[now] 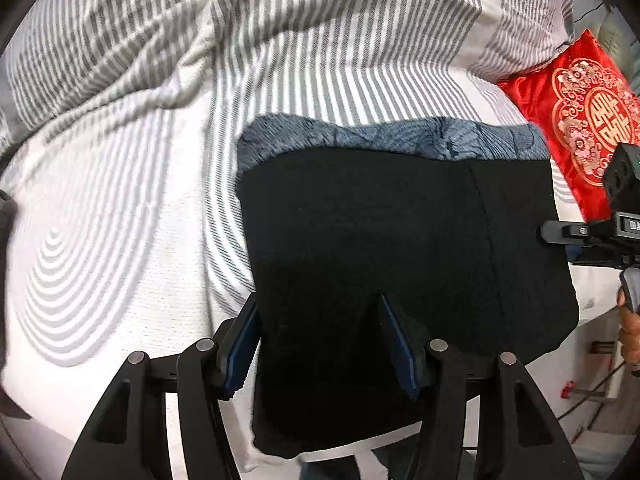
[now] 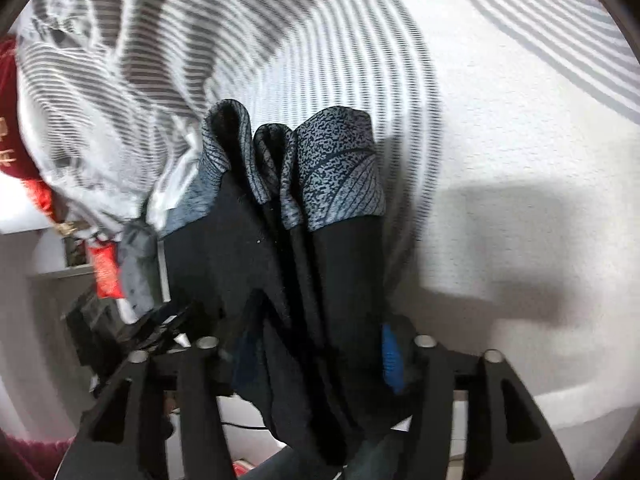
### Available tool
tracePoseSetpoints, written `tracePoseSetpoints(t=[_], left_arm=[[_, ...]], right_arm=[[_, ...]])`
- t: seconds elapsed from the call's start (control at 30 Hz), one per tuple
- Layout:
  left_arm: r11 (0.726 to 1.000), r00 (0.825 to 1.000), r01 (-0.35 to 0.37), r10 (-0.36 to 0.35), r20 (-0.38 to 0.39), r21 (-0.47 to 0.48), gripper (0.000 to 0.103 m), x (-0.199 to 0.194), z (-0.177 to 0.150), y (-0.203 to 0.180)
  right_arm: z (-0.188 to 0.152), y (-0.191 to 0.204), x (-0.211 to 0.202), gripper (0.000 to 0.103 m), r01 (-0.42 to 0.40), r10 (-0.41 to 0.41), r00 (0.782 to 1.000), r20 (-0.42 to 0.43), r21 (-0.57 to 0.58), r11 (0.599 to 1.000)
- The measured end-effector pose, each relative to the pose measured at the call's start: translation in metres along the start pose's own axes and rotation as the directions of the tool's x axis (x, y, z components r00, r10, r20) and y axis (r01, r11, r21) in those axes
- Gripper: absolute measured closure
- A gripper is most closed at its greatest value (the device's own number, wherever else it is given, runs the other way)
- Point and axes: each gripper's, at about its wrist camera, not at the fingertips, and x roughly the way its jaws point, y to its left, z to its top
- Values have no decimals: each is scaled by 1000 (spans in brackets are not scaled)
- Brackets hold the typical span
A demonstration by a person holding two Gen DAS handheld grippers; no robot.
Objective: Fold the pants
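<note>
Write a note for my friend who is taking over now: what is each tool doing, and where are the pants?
Left tool: appears shut on the black pants.
Right tool: pants hang between its fingers; grip unclear.
Pants: already doubled in layers, grey patterned ends together, over the striped bed sheet.
Left to do: probably lay them flat, then make the last fold.

A white sheet (image 1: 100, 264) with curved grey stripes covers the bed. A rumpled grey-and-white striped quilt (image 1: 168, 32) lies bunched along its far side. A red cushion (image 1: 580, 120) with gold and pink embroidery lies beside the quilt.
</note>
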Motion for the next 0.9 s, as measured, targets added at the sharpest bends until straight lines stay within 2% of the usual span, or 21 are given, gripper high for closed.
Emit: tracePoseSetpoints(t=[0.07, 0.13, 0.17, 0.2, 0.23, 0.27, 0.3, 0.33, 0.37, 0.4, 0.5, 0.6, 0.8, 0.9], left_arm=[[999, 999, -38, 38, 22, 4, 43, -8, 3, -1], [999, 998, -46, 46, 35, -6, 43, -14, 6, 1], [999, 998, -49, 50, 43, -15, 39, -18, 8, 3], [998, 997, -54, 55, 53, -22, 22, -22, 11, 5], [998, 995, -62, 64, 80, -28, 14, -27, 14, 7], [997, 992, -68, 71, 103, -27, 14, -32, 17, 6], [997, 991, -71, 73, 111, -22, 14, -35, 19, 5], [997, 991, -71, 73, 117, -20, 14, -36, 24, 2], [997, 990, -70, 72, 123, -19, 14, -36, 28, 0], [997, 989, -73, 75, 125, -21, 14, -36, 32, -3], [996, 989, -82, 85, 121, -25, 14, -28, 46, -10], [997, 989, -74, 76, 126, -20, 14, -18, 55, -18], [994, 993, -105, 106, 41, -42, 14, 21, 57, -14], [995, 996, -85, 87, 27, -56, 14, 28, 50, -7]], right_arm=[[-3, 2, -9, 24, 53, -54, 998, 25, 5, 999], [-4, 4, -22, 24, 107, -108, 993, 56, 23, 994], [-4, 6, -28, 24, 123, -125, 989, 72, 29, 992], [-4, 9, -34, 24, 145, -147, 984, 96, 30, 989], [-4, 15, -41, 24, 165, -166, 978, 125, 19, 986], [-4, 23, -47, 28, 176, -173, 973, 150, -3, 984], [-4, 33, -51, 46, 180, -172, 970, 172, -33, 983], [-3, 41, -52, 57, 186, -174, 969, 178, -54, 981], [0, 51, -50, 73, 197, -180, 967, 183, -82, 977], [1, 60, -48, 81, 205, -182, 965, 190, -106, 973], [8, 83, -34, 82, 225, -191, 962, 193, -173, 959], [15, 96, -17, 82, 244, -209, 960, 189, -188, 951], [24, 83, 5, 82, 288, -263, 952, 154, -164, 944], [22, 72, 11, 85, 292, -272, 953, 136, -159, 943]])
